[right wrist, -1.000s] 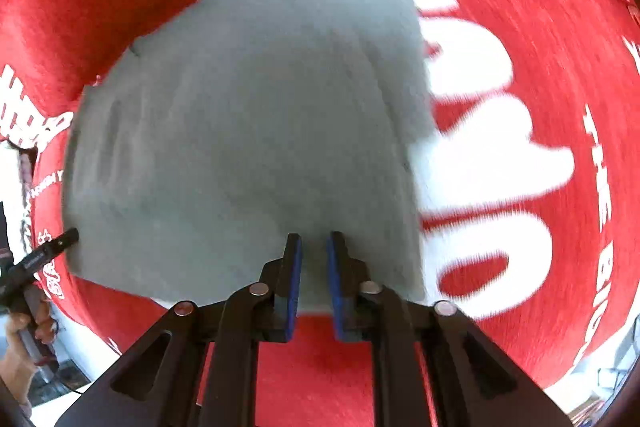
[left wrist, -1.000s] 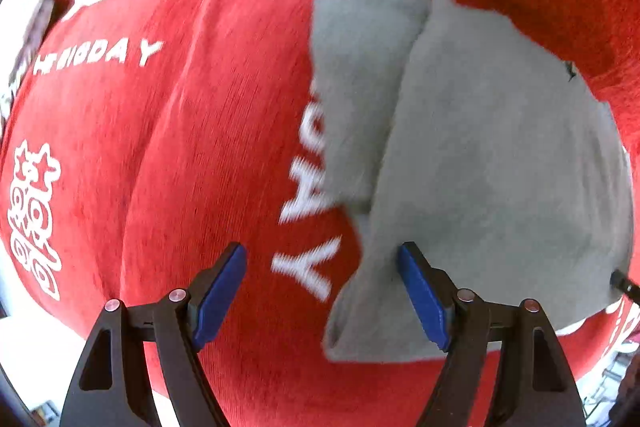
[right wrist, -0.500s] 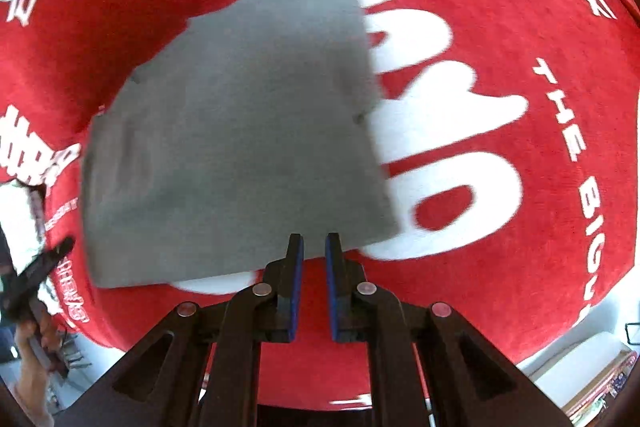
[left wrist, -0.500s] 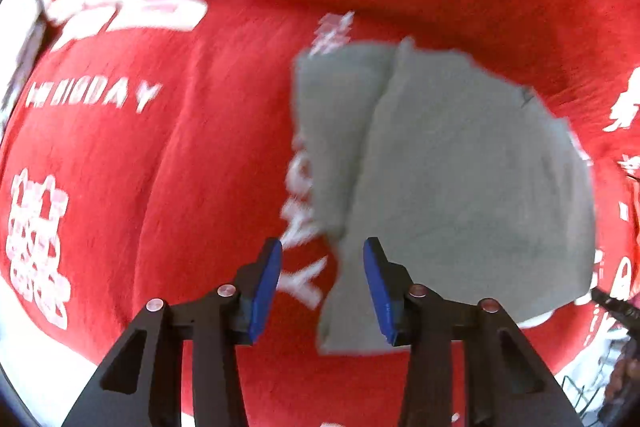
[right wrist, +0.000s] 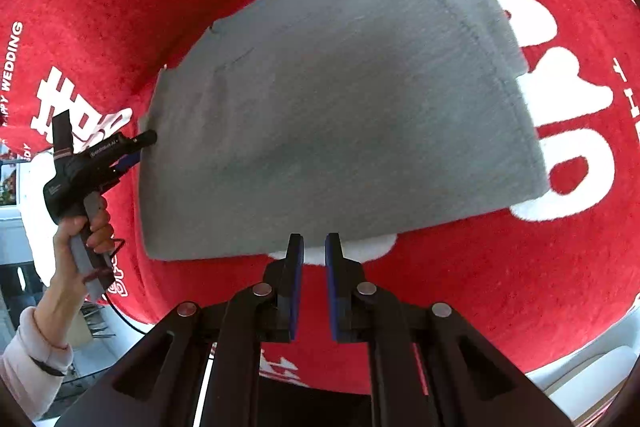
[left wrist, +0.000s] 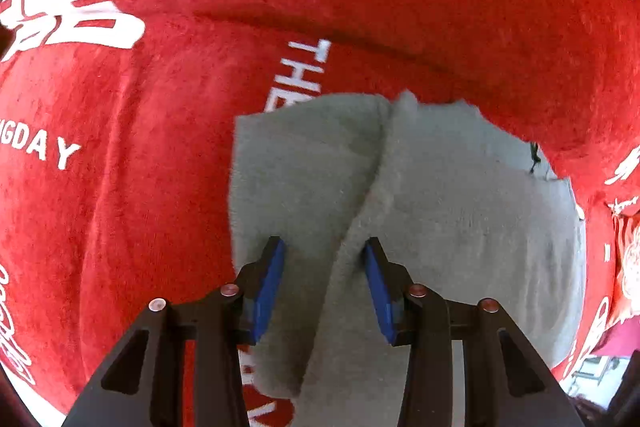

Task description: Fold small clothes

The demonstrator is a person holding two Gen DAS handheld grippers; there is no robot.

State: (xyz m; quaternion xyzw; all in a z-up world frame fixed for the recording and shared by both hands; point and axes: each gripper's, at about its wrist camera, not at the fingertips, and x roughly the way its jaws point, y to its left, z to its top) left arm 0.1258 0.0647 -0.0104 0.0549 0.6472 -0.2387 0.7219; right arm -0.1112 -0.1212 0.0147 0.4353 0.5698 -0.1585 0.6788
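I have the red cloth [left wrist: 160,147] covering the surface, and the grey garment [right wrist: 340,107] lies flat on it, partly folded, one flap lapped over the rest. My left claw [left wrist: 324,267] is half open, straddling that flap's edge. My right claw [right wrist: 313,247], narrow and empty, sits just off the garment's near hem. Next, I judge: pinch the flap and fold across.

Right hand-held gripper [right wrist: 313,247]: blue pads nearly together, a narrow gap between, gripping nothing.
Grey garment [right wrist: 340,107]: lay flat ahead, near edge just beyond the fingertips.
Red cloth [right wrist: 500,287]: white lettering, under the garment.
Left hand-held gripper [right wrist: 138,147]: at the garment's left edge.
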